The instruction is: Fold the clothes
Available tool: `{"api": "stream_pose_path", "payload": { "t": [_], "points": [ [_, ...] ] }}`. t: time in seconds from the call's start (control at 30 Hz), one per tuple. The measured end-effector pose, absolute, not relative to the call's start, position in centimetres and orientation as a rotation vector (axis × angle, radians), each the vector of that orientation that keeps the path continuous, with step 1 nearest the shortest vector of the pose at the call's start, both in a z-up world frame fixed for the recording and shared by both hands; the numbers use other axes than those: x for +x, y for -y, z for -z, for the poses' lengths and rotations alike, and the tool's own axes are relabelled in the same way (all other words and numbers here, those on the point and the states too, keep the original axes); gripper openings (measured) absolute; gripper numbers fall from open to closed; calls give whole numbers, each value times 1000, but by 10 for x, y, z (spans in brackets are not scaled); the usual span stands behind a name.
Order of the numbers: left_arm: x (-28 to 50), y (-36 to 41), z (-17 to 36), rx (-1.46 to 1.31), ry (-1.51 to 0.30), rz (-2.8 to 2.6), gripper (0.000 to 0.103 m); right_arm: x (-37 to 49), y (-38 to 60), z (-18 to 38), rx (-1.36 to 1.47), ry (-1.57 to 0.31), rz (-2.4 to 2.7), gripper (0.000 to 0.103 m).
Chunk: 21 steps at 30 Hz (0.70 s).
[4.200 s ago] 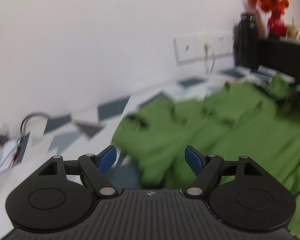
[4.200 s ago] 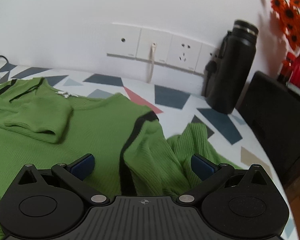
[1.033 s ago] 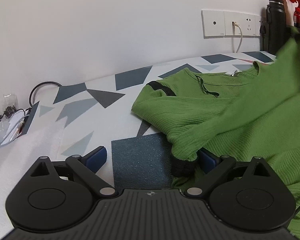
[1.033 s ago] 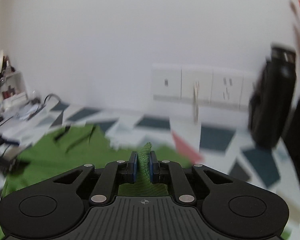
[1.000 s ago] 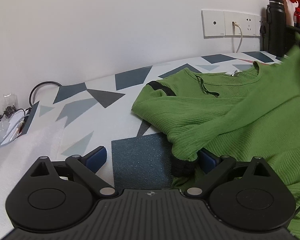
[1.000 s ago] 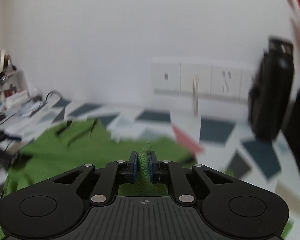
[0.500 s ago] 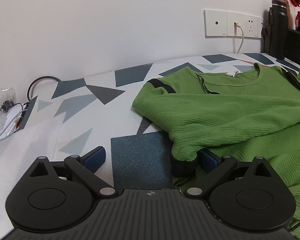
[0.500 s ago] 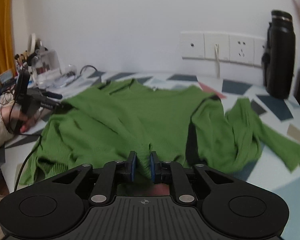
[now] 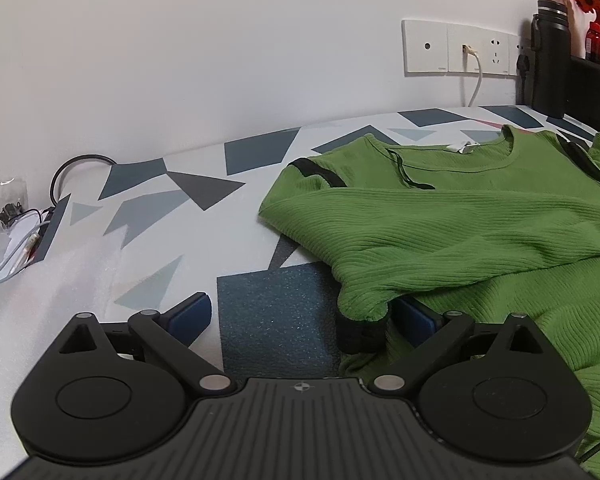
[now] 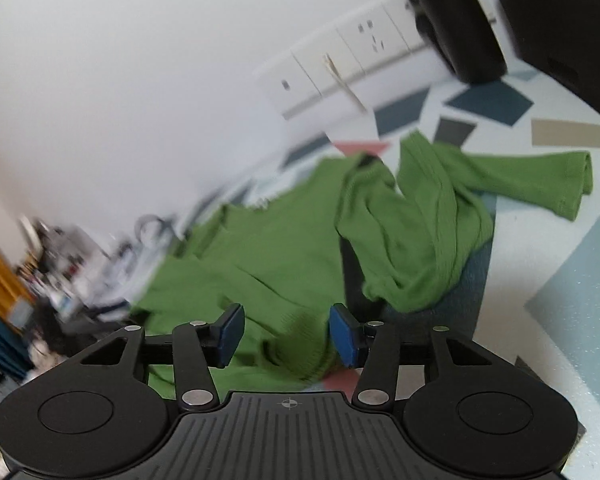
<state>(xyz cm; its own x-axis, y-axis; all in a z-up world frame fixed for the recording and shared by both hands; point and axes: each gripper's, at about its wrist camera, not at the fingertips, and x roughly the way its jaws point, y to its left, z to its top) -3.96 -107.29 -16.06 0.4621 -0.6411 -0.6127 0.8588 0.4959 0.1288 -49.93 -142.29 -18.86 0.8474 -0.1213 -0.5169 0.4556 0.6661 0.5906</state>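
The green sweater (image 9: pixel 480 216) lies spread on the patterned counter (image 9: pixel 172 208), neckline toward the wall, one sleeve folded across the chest.

Left gripper (image 9: pixel 302 314): jaws wide apart, low at the counter, with the black cuff (image 9: pixel 362 330) of the folded sleeve lying between them, close against the right-hand finger. Nothing is clamped.

Right gripper (image 10: pixel 286 334): jaws partly apart, a hump of green knit between the pads but not pinched. This view is tilted and blurred, so contact cannot be confirmed.

Risks, as judged:
- The far sleeve (image 10: pixel 500 184) is bunched and twisted at the shoulder; folding over it would likely trap the lump.
- Closing the left gripper here might catch the sweater's body beneath the cuff, dragging the fold askew.
- The ribbed knit looks slack and may slide.

Obstructions: a black flask (image 9: pixel 550 56) and a white charging cable (image 9: pixel 476 80) stand near the collar; loose wires (image 9: pixel 12 236) clutter the left end.
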Motion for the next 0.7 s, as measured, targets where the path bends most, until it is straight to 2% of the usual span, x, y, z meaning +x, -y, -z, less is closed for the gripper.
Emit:
{"api": "stream_pose_path", "payload": {
  "t": [0.17,0.23,0.27,0.3,0.57,0.7],
  "points": [
    [-40,1073,160,461,-533,961,99,-477,1429,202,785,-528,385,39],
    [-41,1073,160,461,-532,961,99,-469,1428,203,758,-554,404,25],
    [-41,1073,160,461,-532,961,99,-464,1426,203,743,-568,406,9],
    [-41,1073,160,462,-531,961,99,-462,1424,198,721,-560,401,5],
    [-45,1074,159,480,-505,936,99,-445,1438,140,507,-360,438,2],
    [-49,1075,159,499,-484,917,100,-427,1465,133,460,-345,475,2]
  ]
}}
